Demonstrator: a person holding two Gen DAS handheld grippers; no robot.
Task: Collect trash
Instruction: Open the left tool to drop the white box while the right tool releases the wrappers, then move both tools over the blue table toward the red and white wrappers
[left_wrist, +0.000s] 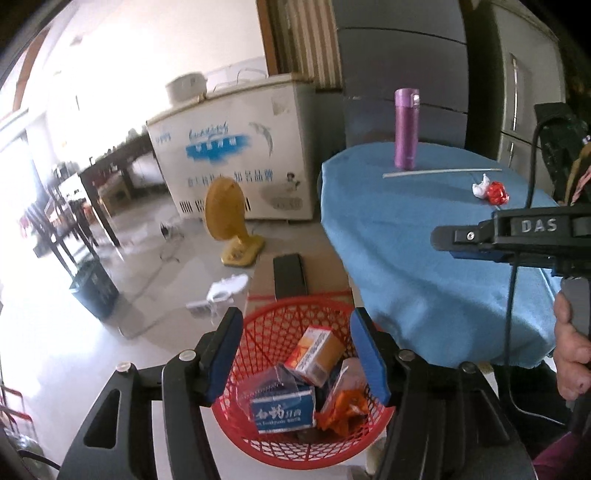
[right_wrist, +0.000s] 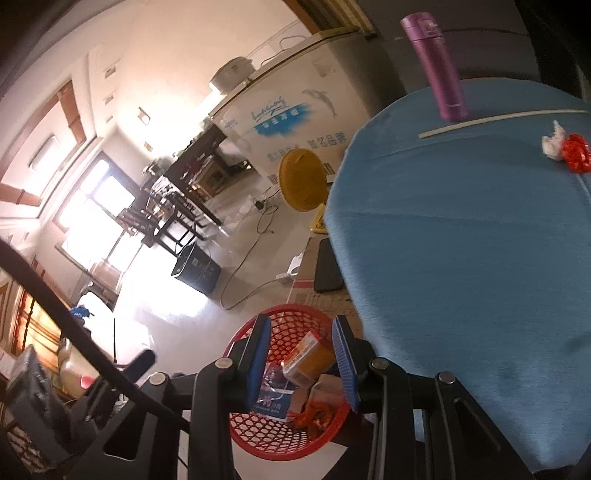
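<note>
A red mesh basket (left_wrist: 266, 439) (right_wrist: 255, 432) stands on the floor beside a round table with a blue cloth (left_wrist: 424, 240) (right_wrist: 461, 240). It holds a blue toothpaste box (left_wrist: 282, 410), an orange box (left_wrist: 319, 354) (right_wrist: 308, 358) and an orange wrapper (left_wrist: 341, 410). On the table lie a red and white crumpled wrapper (left_wrist: 491, 190) (right_wrist: 567, 149) and a white straw (left_wrist: 439, 172) (right_wrist: 498, 120). My left gripper (left_wrist: 295, 354) is open and empty above the basket. My right gripper (right_wrist: 301, 360) is open and empty above the basket; its body shows side-on at the right in the left wrist view.
A purple flask (left_wrist: 406, 127) (right_wrist: 439, 66) stands at the table's far side. On the floor are a yellow fan (left_wrist: 229, 218) (right_wrist: 303, 179), a cardboard sheet with a black phone-like slab (left_wrist: 290, 273) (right_wrist: 327, 266), a white freezer (left_wrist: 236, 151), a dark bin (right_wrist: 195, 267).
</note>
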